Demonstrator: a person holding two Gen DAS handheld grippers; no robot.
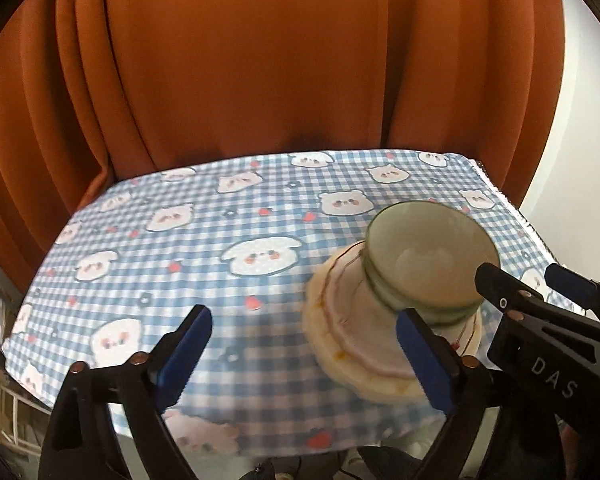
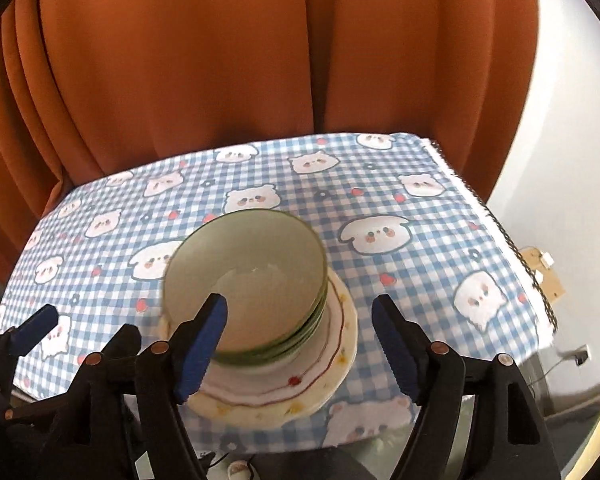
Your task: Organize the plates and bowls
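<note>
A stack of green-rimmed bowls sits on a pile of cream plates with red line trim, near the front of the table. My left gripper is open, nothing between its blue pads, and the stack lies just past its right finger. My right gripper is open too. Its left finger overlaps the bowls in the picture, but neither pad presses on them. One blue finger of the left gripper shows at the left edge of the right wrist view.
The table wears a blue checked cloth printed with bear faces. An orange curtain hangs close behind the far edge. A white wall and a cardboard box on the floor are at the right.
</note>
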